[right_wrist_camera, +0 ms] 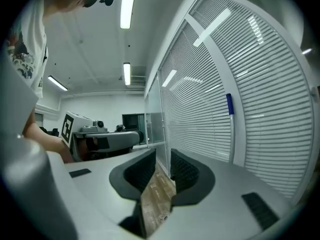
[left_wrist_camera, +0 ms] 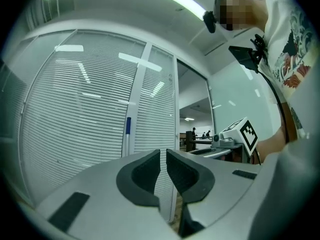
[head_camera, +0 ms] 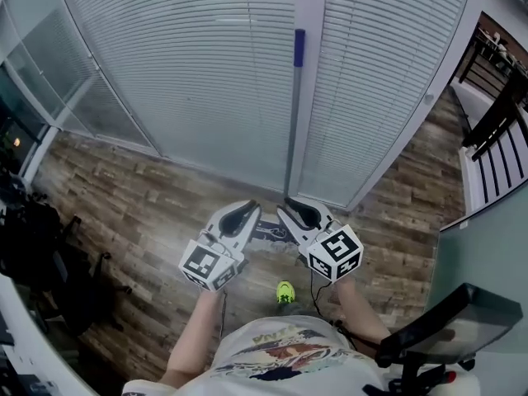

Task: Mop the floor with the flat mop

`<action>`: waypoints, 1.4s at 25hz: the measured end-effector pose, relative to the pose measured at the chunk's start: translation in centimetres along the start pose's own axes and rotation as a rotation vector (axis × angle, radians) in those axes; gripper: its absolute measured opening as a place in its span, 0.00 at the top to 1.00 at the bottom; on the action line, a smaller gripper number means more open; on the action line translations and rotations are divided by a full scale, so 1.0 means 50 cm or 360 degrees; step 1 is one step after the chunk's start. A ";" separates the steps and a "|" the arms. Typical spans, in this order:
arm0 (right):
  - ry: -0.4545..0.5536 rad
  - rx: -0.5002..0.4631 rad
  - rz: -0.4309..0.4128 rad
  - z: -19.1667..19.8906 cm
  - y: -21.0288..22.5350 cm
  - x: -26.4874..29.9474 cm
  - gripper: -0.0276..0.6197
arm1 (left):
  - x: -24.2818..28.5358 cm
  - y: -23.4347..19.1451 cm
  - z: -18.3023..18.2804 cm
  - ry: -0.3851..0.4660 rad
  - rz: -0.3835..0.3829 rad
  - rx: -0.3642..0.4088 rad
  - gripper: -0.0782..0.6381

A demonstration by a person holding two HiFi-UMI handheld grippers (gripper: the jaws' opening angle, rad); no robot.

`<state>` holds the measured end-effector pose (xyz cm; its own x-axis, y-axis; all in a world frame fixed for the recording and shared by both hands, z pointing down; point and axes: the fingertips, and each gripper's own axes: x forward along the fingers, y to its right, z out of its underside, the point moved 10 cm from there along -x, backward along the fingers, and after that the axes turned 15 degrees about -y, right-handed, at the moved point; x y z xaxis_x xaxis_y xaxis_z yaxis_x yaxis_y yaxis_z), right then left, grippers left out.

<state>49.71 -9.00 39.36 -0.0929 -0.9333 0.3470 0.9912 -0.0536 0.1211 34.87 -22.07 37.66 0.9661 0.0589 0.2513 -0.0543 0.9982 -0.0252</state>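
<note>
Left tongs (head_camera: 247, 211) and right tongs (head_camera: 293, 210) face a mop handle (head_camera: 293, 122) against blinds (head_camera: 190, 73).
Both pressed together, empty; only the gripper views show ceiling lights (right_wrist_camera: 127, 4).

No text can be read; lettering on the shirt (head_camera: 276, 351) is too blurred

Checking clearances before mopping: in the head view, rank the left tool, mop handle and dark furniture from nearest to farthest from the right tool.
1. left tool, close beside, on the left.
2. mop handle, ahead against the blinds.
3. dark furniture, far upper right.
</note>
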 end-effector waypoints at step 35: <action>-0.0199 0.0106 0.0848 -0.252 0.646 0.494 0.68 | 0.464 -0.578 -0.045 -0.0031 0.0390 -0.0013 0.86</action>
<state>80.64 -38.26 40.13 0.4053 -0.7757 0.4838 0.8965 0.4409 -0.0441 59.41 -49.56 42.05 0.9194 0.2994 0.2552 -0.2842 0.9540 -0.0953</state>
